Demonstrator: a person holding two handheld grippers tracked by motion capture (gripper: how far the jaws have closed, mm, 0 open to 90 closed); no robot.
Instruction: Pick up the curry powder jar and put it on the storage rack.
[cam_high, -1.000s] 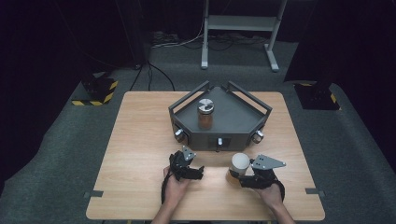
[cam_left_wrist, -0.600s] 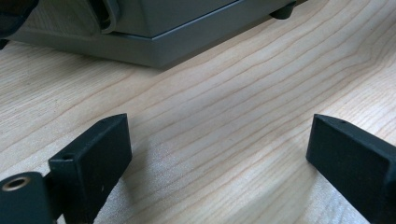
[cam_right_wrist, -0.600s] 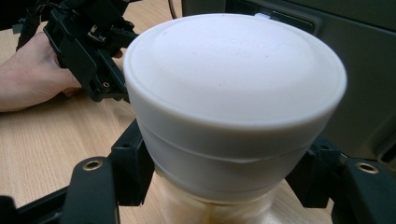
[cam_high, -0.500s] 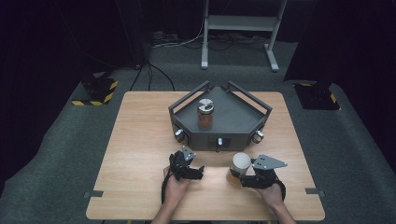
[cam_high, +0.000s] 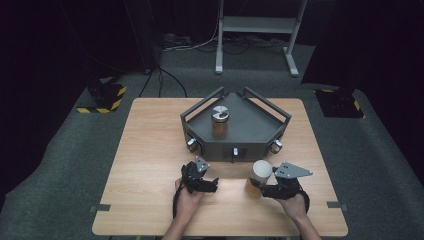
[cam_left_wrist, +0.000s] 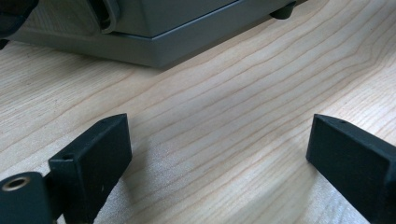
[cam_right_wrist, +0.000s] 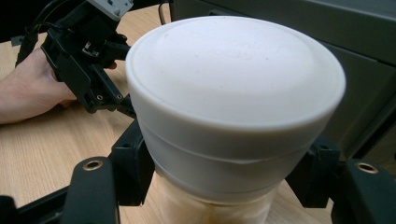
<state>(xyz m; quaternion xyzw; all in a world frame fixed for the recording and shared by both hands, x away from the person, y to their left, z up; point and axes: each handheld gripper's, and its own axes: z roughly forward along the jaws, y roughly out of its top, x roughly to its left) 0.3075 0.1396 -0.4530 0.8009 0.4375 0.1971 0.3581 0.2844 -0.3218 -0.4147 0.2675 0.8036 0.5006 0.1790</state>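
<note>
- Your right claw pinches the white-lidded jar near the bench's front edge, right of middle.
- Your left claw rests spread and empty beside it.

High view: fixed above the near edge of the counter, facing forward and down, far enough to take in the whole top, the grey tray and the floor beyond.

Left gripper view: riding low on the left gripper, very near the wood, looking along its jaws toward the tray's base.

Right gripper view: riding on the right gripper, pressed close behind the white-lidded jar, looking across to the left gripper and the tray wall.

Shared by all three: counter top and tray front. Shared by high and right gripper views: jar and left gripper.
</note>
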